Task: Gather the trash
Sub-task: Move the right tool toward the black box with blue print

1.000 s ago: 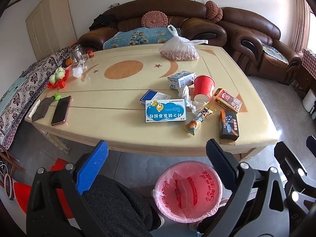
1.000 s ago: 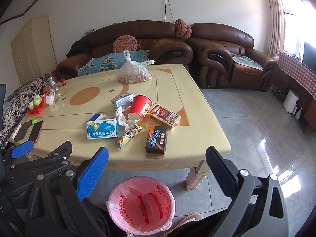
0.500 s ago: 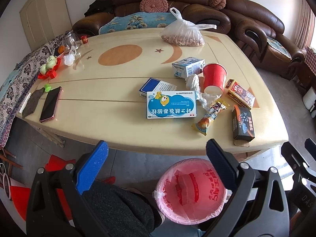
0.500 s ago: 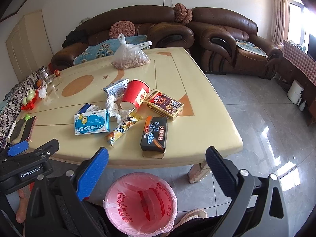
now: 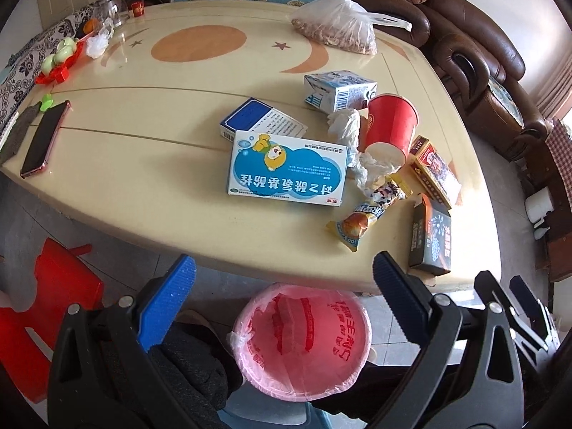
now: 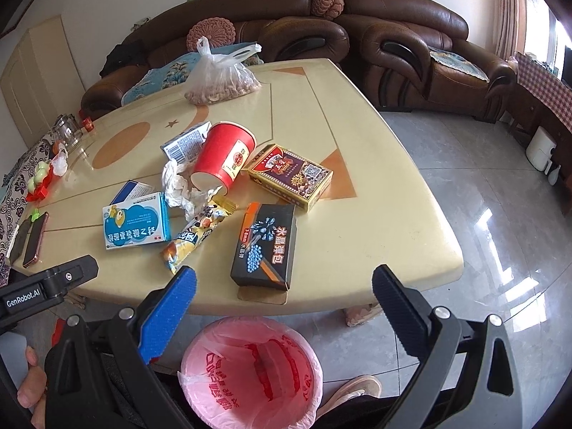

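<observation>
Pink-lined bin (image 5: 300, 343) sits below our two spread, empty grippers (image 5: 282, 286) (image 6: 282, 286); boxes (image 6: 264, 243), cup (image 6: 225, 157) and wrapper (image 6: 193, 236) litter the table (image 6: 375, 193)

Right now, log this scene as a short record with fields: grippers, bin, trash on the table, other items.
left gripper: open, holding nothing, above the table's near edge
right gripper: open, holding nothing
bin: pink-lined trash bin on the floor below the table
trash: red paper cup on its side, crumpled tissue, snack wrapper, black box, blue medicine box, playing card box, milk carton
other: bag of peanuts, phone
</observation>
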{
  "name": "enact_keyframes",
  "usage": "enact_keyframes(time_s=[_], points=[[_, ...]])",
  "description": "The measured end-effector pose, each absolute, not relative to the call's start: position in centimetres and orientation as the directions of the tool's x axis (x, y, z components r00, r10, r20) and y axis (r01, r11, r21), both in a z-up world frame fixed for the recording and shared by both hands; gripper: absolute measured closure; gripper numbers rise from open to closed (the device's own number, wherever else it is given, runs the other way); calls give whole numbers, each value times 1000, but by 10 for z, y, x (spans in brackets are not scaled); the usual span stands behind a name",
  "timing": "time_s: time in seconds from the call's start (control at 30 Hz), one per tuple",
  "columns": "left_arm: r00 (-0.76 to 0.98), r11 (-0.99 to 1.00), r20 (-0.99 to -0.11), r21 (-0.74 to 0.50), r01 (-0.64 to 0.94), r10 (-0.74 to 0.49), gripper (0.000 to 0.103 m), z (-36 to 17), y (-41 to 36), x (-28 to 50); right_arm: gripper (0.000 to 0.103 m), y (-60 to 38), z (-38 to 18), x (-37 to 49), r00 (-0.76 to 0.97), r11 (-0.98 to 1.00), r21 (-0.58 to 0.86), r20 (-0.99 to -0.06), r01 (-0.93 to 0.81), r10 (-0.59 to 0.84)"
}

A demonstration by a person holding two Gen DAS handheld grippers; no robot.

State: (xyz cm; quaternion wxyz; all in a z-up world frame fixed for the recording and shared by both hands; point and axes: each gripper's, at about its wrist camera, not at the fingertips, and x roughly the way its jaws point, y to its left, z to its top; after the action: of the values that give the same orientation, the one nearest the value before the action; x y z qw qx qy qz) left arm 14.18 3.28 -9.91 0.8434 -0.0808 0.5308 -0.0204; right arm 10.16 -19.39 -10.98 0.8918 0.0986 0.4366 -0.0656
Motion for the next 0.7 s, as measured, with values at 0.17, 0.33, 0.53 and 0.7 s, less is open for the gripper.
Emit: enact_keyframes(time_s=[0.17,0.33,0.53,0.7], points=[[398,953,-904,-243,-182,-154,6,-111,36,161,6,-195,-125,117,620,973,131,-785,192,-16],[375,898,-909,-309,-313,-182,6,-125,35,181,6,-193,-145,130,620,976,135,-784,171,0],[360,817,-912,-356,-455,-197,6,-143,41,200,6,-196,-163,144,612,976,152,-791,158,24],[377,757,-907,-377,-534,-186,6,-151,47,207,6,-200,-171,151,617,973,174,-786,149,46]])
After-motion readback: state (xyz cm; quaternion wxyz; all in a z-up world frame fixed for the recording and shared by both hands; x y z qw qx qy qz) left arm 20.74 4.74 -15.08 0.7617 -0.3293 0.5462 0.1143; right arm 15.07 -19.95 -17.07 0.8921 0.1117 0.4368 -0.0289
